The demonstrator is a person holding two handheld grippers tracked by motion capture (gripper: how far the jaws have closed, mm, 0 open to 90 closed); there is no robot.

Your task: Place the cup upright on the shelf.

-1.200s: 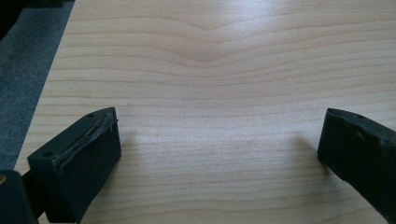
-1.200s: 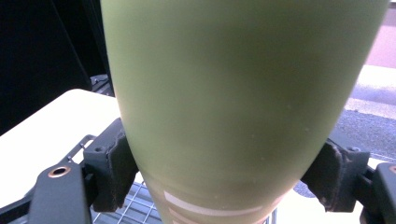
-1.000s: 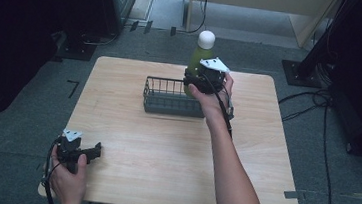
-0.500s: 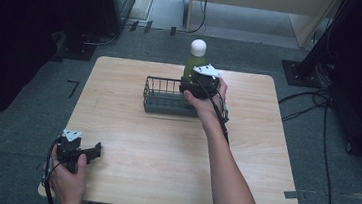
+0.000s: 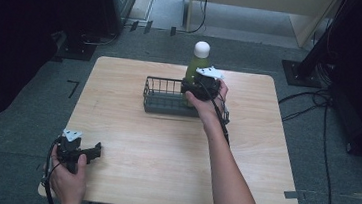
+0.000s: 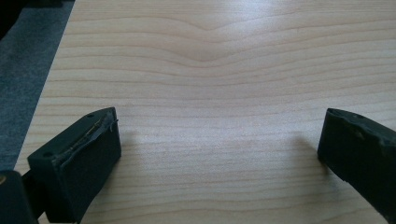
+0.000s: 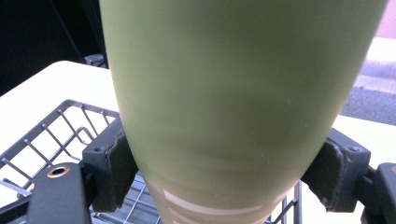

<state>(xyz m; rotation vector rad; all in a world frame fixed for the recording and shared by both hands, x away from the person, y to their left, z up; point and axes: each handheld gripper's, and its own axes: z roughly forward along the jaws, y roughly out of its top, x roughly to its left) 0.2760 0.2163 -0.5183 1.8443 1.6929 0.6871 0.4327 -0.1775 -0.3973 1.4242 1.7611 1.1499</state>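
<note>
A green bottle (image 5: 195,67) with a round white cap stands upright at the right end of a dark wire basket (image 5: 162,96) on the far middle of the wooden table (image 5: 164,150). My right gripper (image 5: 196,87) is shut on the bottle's body. In the right gripper view the bottle (image 7: 238,93) sits between both pads (image 7: 109,163), with the basket (image 7: 42,140) below it. My left gripper (image 5: 95,151) rests near the table's front left corner, held by a hand. Its jaws stand wide open over bare wood, left fingertip (image 6: 88,149) apart from the right.
The person's right forearm (image 5: 227,172) stretches across the table's right half. Grey floor surrounds the table, with cables (image 5: 320,100) at the right and dark equipment stands behind.
My right gripper has lowered the bottle toward the basket's right end. The left gripper has stayed still.
</note>
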